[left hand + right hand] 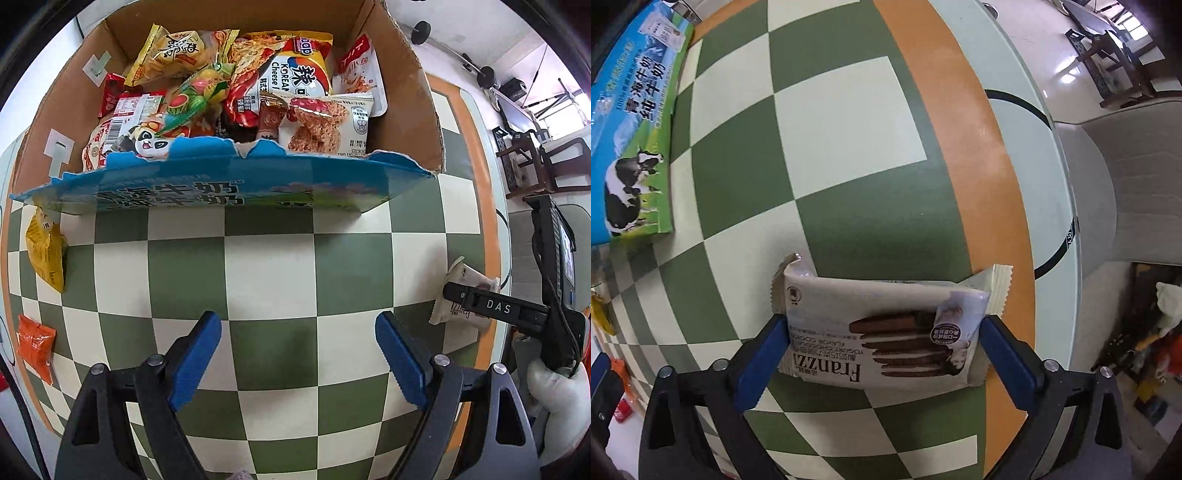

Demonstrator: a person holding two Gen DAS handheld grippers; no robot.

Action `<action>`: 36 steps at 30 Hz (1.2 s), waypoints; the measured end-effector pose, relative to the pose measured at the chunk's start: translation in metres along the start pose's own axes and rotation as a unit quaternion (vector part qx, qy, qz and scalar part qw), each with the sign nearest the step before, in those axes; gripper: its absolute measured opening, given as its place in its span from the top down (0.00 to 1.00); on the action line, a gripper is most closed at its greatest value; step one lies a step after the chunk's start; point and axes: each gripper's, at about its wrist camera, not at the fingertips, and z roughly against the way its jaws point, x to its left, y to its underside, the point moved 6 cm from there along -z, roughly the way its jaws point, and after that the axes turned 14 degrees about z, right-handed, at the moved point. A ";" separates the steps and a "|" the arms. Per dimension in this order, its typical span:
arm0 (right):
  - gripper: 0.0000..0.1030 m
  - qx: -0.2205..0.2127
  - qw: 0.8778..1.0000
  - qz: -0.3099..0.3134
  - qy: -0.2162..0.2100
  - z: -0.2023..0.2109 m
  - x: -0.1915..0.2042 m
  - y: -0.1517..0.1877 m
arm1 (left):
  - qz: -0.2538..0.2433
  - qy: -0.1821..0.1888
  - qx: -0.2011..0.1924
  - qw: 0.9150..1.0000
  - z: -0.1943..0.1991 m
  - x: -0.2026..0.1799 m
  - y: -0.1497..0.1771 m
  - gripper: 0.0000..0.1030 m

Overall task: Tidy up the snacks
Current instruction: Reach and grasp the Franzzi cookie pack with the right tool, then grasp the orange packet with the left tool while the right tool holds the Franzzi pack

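A white Franzzi chocolate cookie pack (871,302) lies flat on the green-and-cream checkered table (849,110), near its orange border. My right gripper (882,326) points down over it, open wide, with the pack between its blue pads and its ends close to both. In the left wrist view the same pack (456,284) shows at the right under a black finger (480,304) of the right gripper. My left gripper (299,354) hangs open above bare table with nothing between its fingers. Behind it stands a cardboard box (406,74) full of several snack packs (295,85).
The box's blue milk-print flap (221,184) hangs toward me; its printed side (631,129) is at the left of the right wrist view. A yellow pack (46,254) and an orange pack (35,345) lie at the table's left edge. A white-gloved hand (554,387) holds the right gripper.
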 end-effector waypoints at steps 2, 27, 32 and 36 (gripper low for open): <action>0.00 0.005 1.000 -0.005 -0.002 -0.002 -0.002 -0.002 | 0.003 0.001 0.000 1.000 -0.001 0.000 -0.001 0.17; 0.10 -0.068 0.980 0.153 -0.111 0.060 0.179 0.039 | 0.049 -0.148 -0.046 0.987 0.040 0.203 0.018 0.17; 0.10 -0.062 0.970 0.197 -0.127 0.062 0.279 0.051 | 0.060 -0.202 -0.026 0.977 0.040 0.302 0.018 0.17; 0.10 -0.056 0.966 0.212 -0.137 0.061 0.339 0.056 | 0.043 -0.228 -0.012 0.973 0.037 0.352 0.010 0.17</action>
